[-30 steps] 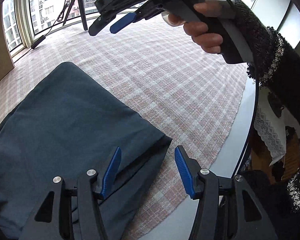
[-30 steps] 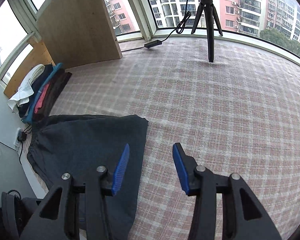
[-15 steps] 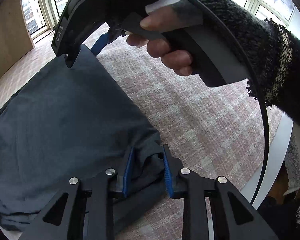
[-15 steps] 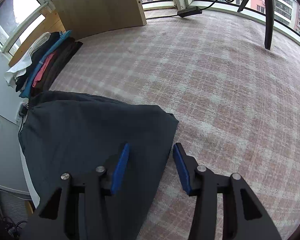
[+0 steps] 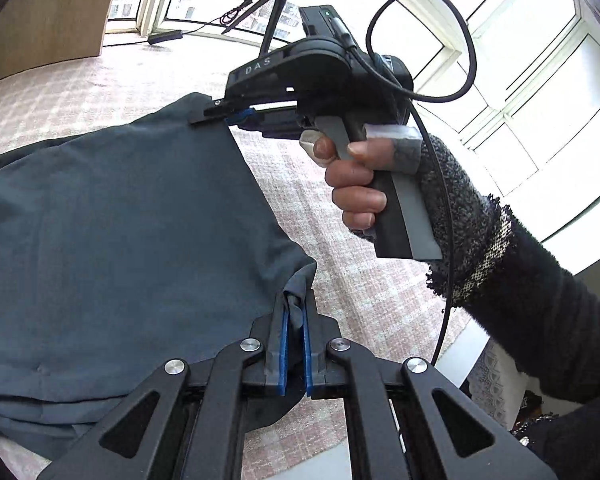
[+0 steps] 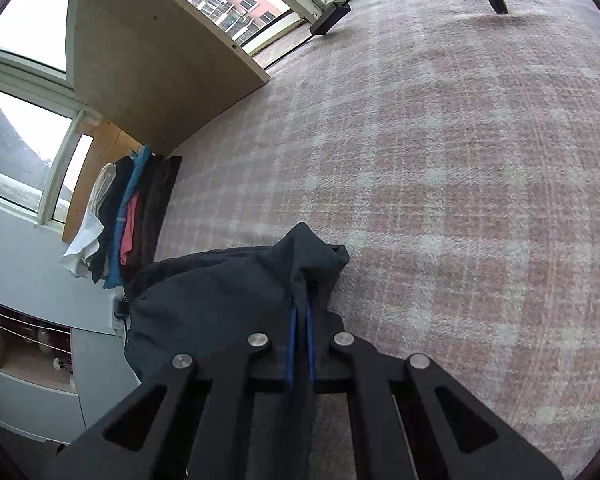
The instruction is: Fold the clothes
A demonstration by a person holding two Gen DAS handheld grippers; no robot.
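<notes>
We have the dark garment [image 5: 132, 232] on the checked cloth [image 6: 440, 160], both hem corners pinched: left gripper [image 5: 294, 320] and right gripper [image 6: 300, 320] clamped tight on fabric. First fold apparently just starting (stack of clothes [image 6: 128, 216] sits aside).

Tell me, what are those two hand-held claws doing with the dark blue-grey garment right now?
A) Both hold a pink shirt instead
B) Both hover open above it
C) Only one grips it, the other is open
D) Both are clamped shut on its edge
D: the left gripper pinches a corner of the dark garment between its blue pads, and the right gripper is shut on another bunched corner of it.
</notes>
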